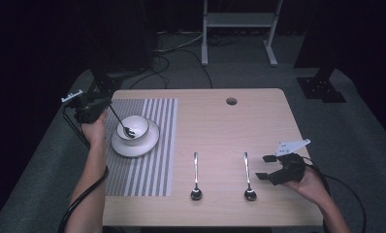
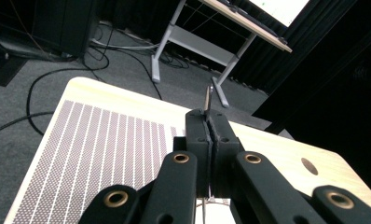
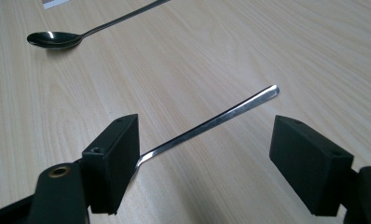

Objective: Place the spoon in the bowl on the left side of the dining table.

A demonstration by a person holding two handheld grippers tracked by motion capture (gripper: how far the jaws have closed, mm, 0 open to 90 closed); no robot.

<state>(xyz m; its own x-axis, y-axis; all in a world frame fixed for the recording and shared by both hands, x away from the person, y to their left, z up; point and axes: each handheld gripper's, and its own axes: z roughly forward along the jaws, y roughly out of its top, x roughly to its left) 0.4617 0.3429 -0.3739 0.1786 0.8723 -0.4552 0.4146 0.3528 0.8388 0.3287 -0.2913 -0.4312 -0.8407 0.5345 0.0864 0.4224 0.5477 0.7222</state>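
The spoon (image 1: 119, 121) stands slanted with its head in the bowl (image 1: 133, 128), which sits on a saucer (image 1: 147, 143) on the striped mat (image 1: 154, 165) at the table's (image 1: 220, 126) left. The left gripper (image 1: 103, 103) pinches its handle tightly. Lower it gently and release only once the head rests. The right gripper (image 1: 262, 167) hovers with jaws spread beside the right of two spare spoons (image 1: 248, 175) on pale wood; grey carpet and cables lie beyond.

No text, label, brand, number or sign can be read on anything in these pictures.
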